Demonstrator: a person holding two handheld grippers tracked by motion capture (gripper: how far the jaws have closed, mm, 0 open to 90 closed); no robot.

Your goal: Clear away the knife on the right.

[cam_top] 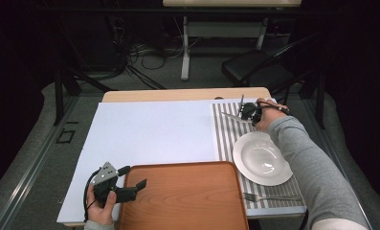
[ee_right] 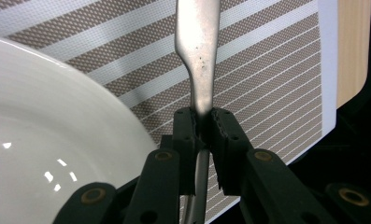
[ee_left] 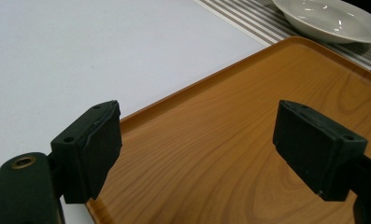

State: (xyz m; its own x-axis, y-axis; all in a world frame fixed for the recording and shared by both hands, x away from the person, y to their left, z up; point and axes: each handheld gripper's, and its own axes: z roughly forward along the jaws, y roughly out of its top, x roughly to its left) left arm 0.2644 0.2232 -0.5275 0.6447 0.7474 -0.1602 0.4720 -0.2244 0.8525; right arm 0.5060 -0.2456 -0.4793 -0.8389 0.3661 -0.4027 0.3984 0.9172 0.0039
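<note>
A white sheet-covered table (cam_top: 149, 129) with a pale wooden edge stands on grey carpet in a dark room; cables, a white table leg and a black folding chair (cam_top: 254, 67) lie beyond it at twelve o'clock.

At the table's seven o'clock, the left gripper (cam_top: 132, 178) rests in the person's hand with its jaws spread wide and nothing between them, poised over the near-left corner of the orange-brown wooden tray (cam_top: 187, 201). In the left gripper view the black pads (ee_left: 92, 144) hang apart above the tray's grain.

At three o'clock lies a grey-and-white striped placemat (cam_top: 226, 129), bearing a round white ceramic plate (cam_top: 262, 158). A silver metal fork (cam_top: 269, 197) lies on the mat at the plate's six o'clock.

At the plate's twelve o'clock, the right gripper (cam_top: 247, 112) is clamped on a silver metal table knife (ee_right: 198, 46). The pads (ee_right: 223, 140) pinch its narrow neck from both sides; the blade extends beyond them, above the mat, just beside the plate's rim.
</note>
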